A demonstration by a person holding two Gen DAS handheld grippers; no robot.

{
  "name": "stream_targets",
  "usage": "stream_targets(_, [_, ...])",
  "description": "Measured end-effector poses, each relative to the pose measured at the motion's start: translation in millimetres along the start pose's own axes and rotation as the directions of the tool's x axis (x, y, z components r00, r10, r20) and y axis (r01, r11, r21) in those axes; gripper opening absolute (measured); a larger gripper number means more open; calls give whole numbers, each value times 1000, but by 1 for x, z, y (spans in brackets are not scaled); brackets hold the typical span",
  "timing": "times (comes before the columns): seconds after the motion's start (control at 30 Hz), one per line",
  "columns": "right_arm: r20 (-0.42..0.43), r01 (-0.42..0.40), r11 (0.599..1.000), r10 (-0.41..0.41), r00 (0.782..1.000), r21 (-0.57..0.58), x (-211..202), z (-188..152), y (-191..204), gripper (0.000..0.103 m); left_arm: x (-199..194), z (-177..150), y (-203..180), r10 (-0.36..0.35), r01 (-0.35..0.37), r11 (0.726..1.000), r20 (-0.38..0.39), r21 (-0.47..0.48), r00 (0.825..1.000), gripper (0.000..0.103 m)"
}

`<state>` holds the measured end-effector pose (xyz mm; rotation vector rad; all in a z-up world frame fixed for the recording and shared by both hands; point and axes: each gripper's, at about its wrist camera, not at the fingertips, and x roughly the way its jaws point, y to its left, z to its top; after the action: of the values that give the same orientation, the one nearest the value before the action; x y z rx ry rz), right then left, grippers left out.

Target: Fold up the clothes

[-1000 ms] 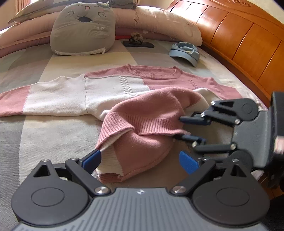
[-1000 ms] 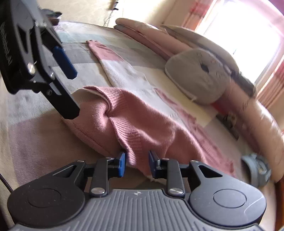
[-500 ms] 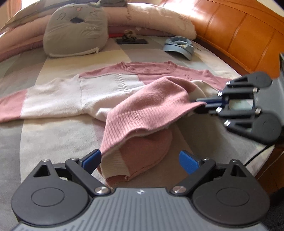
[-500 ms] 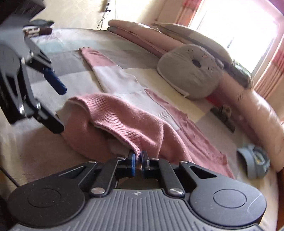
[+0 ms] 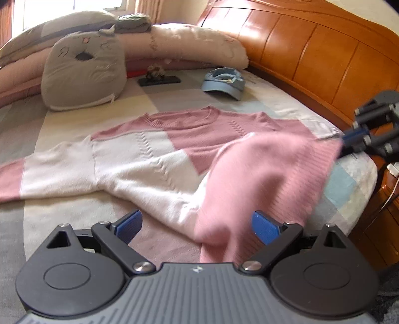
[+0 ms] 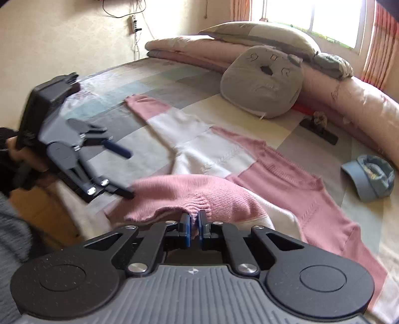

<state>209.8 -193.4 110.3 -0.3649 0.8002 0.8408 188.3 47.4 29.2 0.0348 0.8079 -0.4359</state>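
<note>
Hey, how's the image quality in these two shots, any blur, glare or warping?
Left wrist view: the lifted pink sleeve and right gripper are motion-blurred; the headboard bows from fisheye. Right wrist view: the window is blown out, and the left gripper smears.

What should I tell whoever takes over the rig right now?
Right claw: shut on the pink cuff of the sweater's sleeve, lifted off the bed.
Left claw: open, holding nothing.
Sweater: spread flat, other sleeve out to the side.
Done: one sleeve gripped and raised.
Left: probably lay that sleeve across the body, then the other sleeve, then fold the body.
</note>
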Motion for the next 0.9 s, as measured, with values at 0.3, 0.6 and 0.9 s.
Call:
stream_targets(0.3, [-122, 31, 964, 2, 992, 266, 21, -58, -39, 40, 22, 21, -18, -33, 35, 998, -32, 53, 999, 95])
stream_targets(0.6, [-211, 214, 807, -113, 971, 551, 51, -140, -82, 55, 64, 60, -84, -241, 253, 957, -98, 142, 966, 95])
stream_targets(0.9, [-168, 273, 695, -217, 962, 665, 17, -205, -91, 66, 184, 52, -149, -363, 379, 924, -444, -57, 819, 95])
